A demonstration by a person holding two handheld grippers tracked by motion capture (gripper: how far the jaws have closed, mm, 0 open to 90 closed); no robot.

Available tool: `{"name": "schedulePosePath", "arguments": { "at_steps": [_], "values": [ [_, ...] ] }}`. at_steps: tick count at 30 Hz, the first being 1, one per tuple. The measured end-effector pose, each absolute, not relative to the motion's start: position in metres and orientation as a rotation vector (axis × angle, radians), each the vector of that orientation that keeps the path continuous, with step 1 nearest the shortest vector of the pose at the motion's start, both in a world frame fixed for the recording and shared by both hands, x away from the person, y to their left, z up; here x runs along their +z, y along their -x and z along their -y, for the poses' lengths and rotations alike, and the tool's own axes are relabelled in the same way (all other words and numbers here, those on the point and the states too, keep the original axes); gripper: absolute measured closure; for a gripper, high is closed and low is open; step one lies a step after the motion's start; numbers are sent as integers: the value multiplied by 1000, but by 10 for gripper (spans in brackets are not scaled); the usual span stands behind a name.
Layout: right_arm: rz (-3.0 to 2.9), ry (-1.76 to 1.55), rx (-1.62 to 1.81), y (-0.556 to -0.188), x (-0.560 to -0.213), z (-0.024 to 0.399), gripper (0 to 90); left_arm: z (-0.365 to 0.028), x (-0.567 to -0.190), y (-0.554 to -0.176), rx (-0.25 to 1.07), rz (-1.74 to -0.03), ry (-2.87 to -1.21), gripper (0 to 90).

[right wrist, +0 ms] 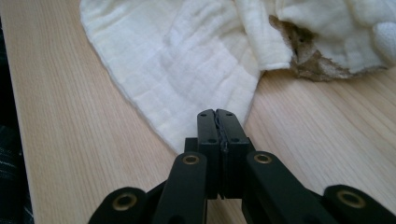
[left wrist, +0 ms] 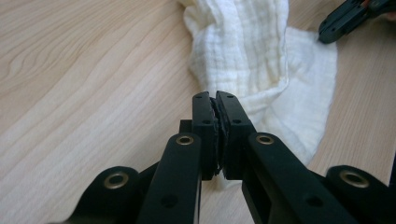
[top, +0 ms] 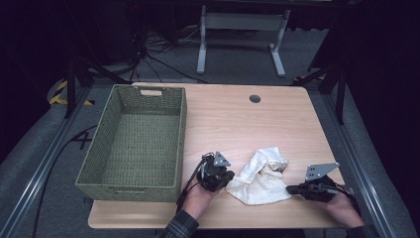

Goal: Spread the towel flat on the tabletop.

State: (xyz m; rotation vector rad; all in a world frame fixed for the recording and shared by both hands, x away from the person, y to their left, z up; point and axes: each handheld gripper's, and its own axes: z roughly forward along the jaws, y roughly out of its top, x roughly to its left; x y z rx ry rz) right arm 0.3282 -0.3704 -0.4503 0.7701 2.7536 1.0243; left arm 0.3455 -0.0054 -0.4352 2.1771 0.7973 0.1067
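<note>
Lying crumpled on the near part of the wooden table (top: 233, 119), between the person's two hands, is a cream-white cloth (top: 260, 174); its far end is bunched into folds and its near end spreads flatter toward the table's front edge. The left gripper (top: 224, 179) sits at the cloth's left edge, and in the left gripper view its jaws are pressed together with the tips over the cloth's corner; fabric seems to be caught between them, though the pinch itself is hard to make out. The right gripper (top: 291, 189) lies at the cloth's lower right corner. In the right gripper view its jaws are closed tight against each other, their tips at the cloth's edge, and whether any fabric is nipped between them cannot be told. That view also shows a brown, ragged patch (right wrist: 308, 56) under the folds at the cloth's far end. A green woven basket (top: 130, 186) stands on the left side of the table, just beside the left hand (top: 198, 198), well apart from the right hand (top: 342, 210).
</note>
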Motion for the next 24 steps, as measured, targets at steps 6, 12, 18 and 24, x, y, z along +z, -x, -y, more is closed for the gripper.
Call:
{"name": "schedulePosePath", "arguments": {
  "at_steps": [6,12,18,24],
  "values": [
    [-2726,-819,1019,-326,-450,386,896,0,-446,-338,135,-886,-2246,868],
    [-2715,-830,1013,-326,-449,391,869,-2,-443,-332,150,-889,-2213,797],
    [-2690,-793,1080,-326,-442,386,876,6,-422,-327,161,-745,-2161,812],
    [-2698,-759,1076,-333,-441,371,884,36,-422,-343,171,-662,-2221,871]
  ]
}}
